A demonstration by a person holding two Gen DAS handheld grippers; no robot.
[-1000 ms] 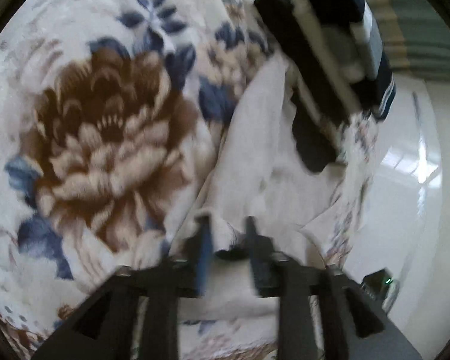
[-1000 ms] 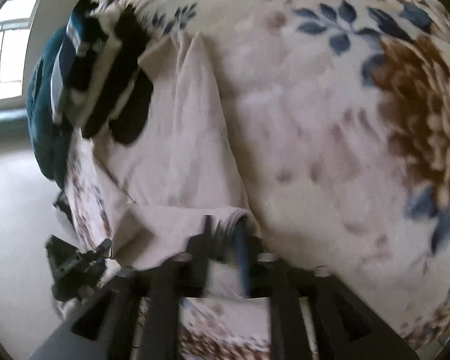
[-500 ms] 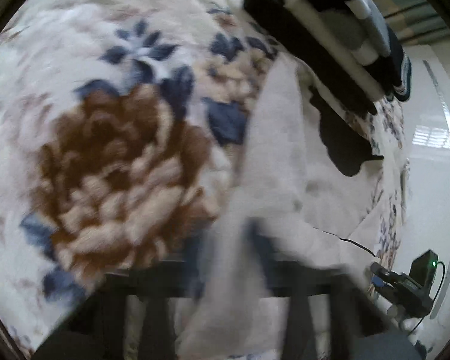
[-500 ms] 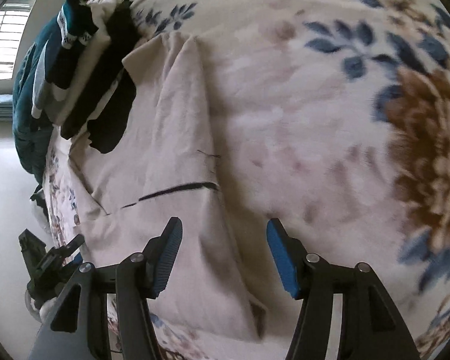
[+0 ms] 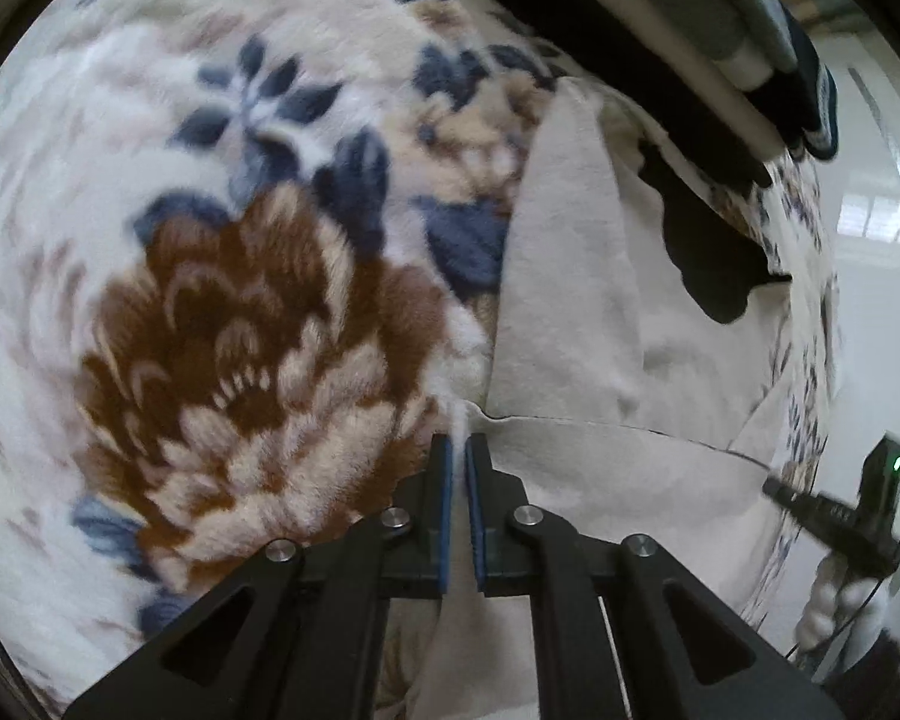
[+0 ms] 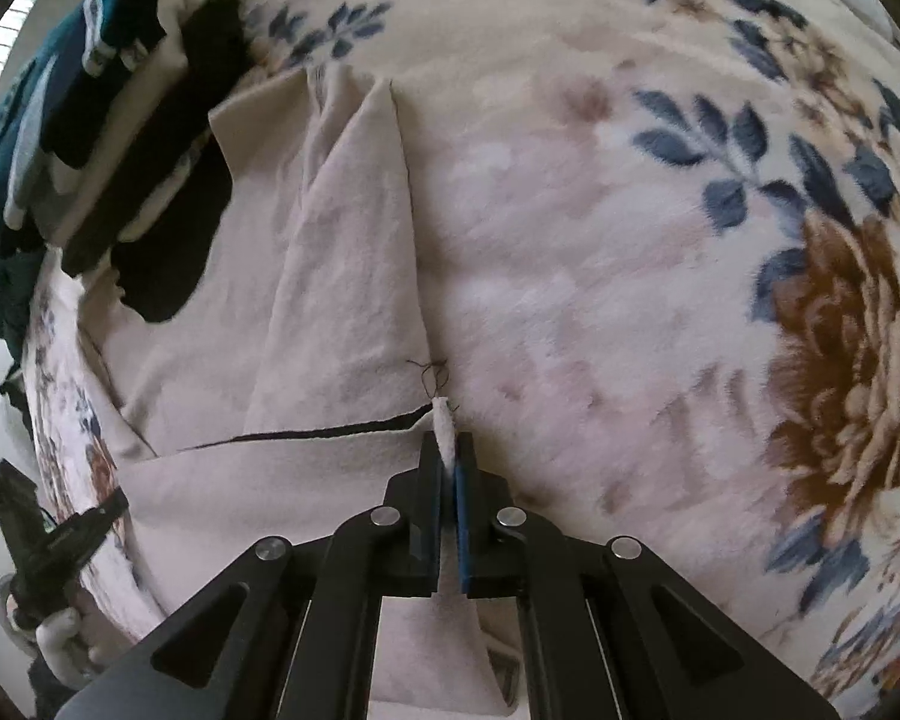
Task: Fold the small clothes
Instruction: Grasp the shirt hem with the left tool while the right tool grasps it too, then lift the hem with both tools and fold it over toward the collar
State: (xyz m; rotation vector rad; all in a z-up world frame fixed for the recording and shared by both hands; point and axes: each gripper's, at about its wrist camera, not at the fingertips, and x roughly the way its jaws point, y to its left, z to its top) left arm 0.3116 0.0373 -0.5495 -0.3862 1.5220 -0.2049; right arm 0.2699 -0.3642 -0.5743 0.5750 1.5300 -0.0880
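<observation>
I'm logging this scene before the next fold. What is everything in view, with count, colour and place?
cream garment: one, pale cream, spread flat on the blanket, its near edge pinched by both grippers.
stack of folded clothes: one pile, black, white, grey and teal, at the far end of the garment near the bed edge.
floral blanket: one, cream with brown flowers and blue leaves, covering the bed under everything.
black device: one, black with a green light, beyond the bed edge, over the floor.
floor: pale and glossy, beside the bed.
left gripper: black with blue pads, shut on the garment's edge.
right gripper: black with blue pads, shut on the garment's edge.
</observation>
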